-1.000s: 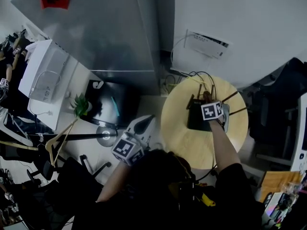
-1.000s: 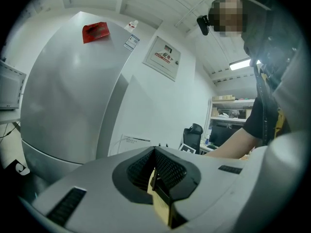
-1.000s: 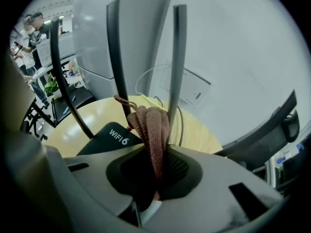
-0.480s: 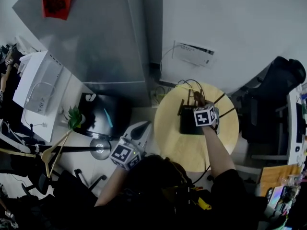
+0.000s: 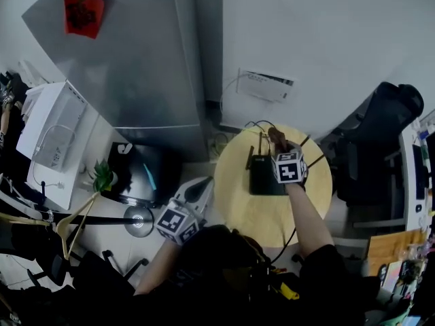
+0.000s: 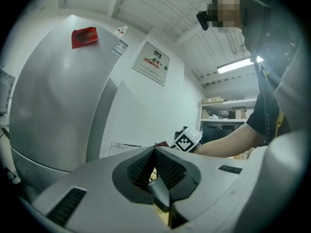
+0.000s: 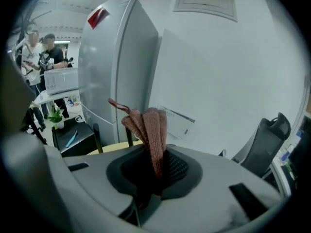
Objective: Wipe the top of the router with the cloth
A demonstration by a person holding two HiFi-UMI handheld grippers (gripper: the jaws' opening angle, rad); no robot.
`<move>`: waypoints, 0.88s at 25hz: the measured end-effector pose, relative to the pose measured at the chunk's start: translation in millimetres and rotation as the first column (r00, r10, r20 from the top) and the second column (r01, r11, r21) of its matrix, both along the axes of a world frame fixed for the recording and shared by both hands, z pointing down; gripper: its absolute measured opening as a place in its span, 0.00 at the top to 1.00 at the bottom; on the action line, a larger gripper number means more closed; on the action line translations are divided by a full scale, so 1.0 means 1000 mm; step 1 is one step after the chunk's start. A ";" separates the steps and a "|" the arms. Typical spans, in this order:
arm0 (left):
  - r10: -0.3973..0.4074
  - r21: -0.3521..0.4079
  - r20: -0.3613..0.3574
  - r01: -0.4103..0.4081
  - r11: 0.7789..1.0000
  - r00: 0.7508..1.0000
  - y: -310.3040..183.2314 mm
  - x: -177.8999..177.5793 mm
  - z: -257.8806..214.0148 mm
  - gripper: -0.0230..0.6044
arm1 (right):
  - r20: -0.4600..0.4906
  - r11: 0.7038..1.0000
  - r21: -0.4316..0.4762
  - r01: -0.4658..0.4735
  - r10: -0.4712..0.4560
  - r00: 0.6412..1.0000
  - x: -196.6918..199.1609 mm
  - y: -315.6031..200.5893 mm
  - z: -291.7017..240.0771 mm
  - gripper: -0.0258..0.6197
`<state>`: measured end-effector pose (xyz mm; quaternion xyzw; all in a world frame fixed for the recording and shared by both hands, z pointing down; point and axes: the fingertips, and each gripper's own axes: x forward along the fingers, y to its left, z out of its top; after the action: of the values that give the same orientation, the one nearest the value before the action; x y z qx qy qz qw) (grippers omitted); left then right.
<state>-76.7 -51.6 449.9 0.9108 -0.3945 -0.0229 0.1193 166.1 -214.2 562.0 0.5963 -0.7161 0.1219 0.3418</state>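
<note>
On the round yellow table (image 5: 245, 209) lies a black router (image 5: 262, 176) with its antennas up. My right gripper (image 5: 280, 148) hovers over the router's right back part, shut on a brownish-pink cloth (image 5: 276, 138). In the right gripper view the cloth (image 7: 148, 125) stands bunched out of the shut jaws of my right gripper (image 7: 154, 166), with two antennas (image 7: 95, 136) and a strip of table behind it. My left gripper (image 5: 204, 182) hangs off the table's left edge, shut and holding nothing (image 6: 155, 165). Its view shows the right gripper's marker cube (image 6: 187, 139).
A grey fridge (image 5: 136, 66) stands at the back left beside a white wall box (image 5: 266, 85). A black chair (image 5: 380, 134) is right of the table. A low black stand (image 5: 146, 172), a small plant (image 5: 102, 176) and a coat rack (image 5: 68, 216) crowd the floor at left.
The head camera has shifted, so the table sits lower left in view. My right gripper stays over the router's right side with the cloth; my left gripper has hardly moved.
</note>
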 end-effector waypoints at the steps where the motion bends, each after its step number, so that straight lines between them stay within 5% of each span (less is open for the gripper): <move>1: 0.001 -0.008 -0.012 -0.001 1.000 1.000 -0.001 0.001 0.000 0.97 | 0.031 1.000 0.022 0.013 -0.014 0.999 -0.003 0.001 -0.009 0.87; 8: 0.044 0.003 -0.058 -0.044 0.999 0.997 -0.002 0.018 -0.004 0.97 | 0.179 0.999 0.044 -0.003 -0.005 0.984 0.019 0.027 -0.027 0.87; 16: 0.028 -0.043 -0.027 -0.030 0.999 0.999 -0.009 0.028 0.012 0.97 | 0.178 0.986 -0.160 -0.043 0.072 0.981 0.058 0.031 0.052 0.87; 22: -0.001 -0.072 -0.018 0.000 0.997 1.000 -0.012 0.027 0.017 0.97 | 0.252 0.947 -0.318 -0.051 0.137 0.958 0.061 0.017 0.104 0.87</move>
<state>-49.5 -63.3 467.2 0.9055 -0.3944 -0.0167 0.1557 227.3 -197.1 666.1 0.5470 -0.6986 0.3288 0.3235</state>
